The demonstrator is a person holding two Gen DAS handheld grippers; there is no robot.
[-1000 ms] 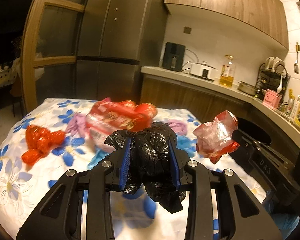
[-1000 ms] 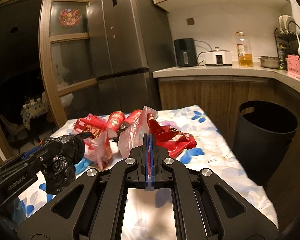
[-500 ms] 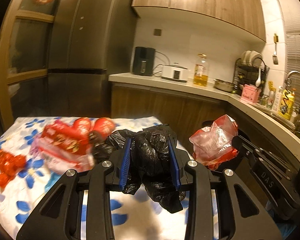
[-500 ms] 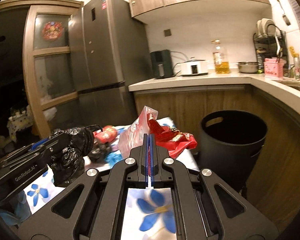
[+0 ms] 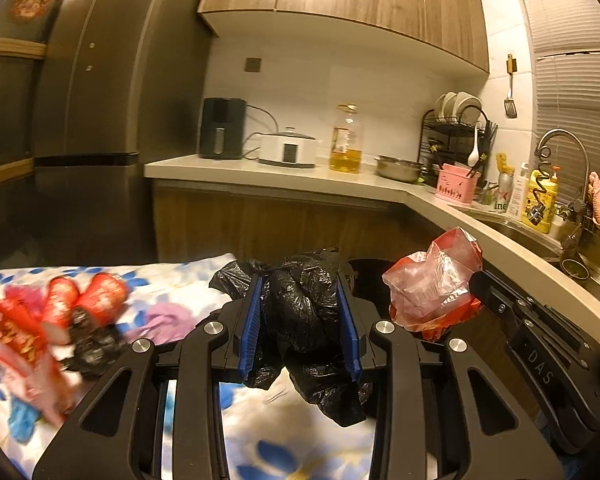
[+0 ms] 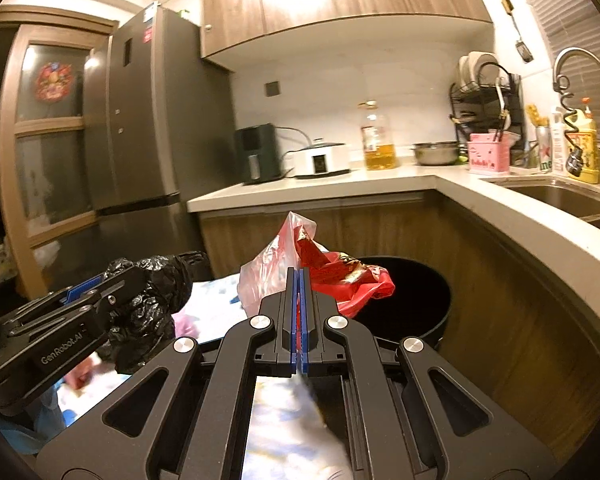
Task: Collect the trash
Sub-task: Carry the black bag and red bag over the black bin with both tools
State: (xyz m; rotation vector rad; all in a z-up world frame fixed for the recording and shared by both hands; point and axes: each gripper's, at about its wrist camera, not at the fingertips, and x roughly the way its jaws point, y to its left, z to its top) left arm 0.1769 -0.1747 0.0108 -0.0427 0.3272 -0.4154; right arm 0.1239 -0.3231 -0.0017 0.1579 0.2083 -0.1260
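While above the bin (image 6: 428,304), both tools clamped: black bag (image 5: 308,320), red wrapper (image 6: 340,276).

Both wrist views look forward along their tongs, sharing the counter (image 5: 340,184) and fridge (image 6: 148,120)

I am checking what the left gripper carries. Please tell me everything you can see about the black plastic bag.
The black plastic bag is thin, glossy, crinkled film, crumpled into a wad. The left gripper is shut on it, its blue pads pressing both sides. Part bulges above the fingers and a loose tail hangs below them. It is held in the air above the flowered tablecloth, near the black bin. Nothing else seems to touch it.
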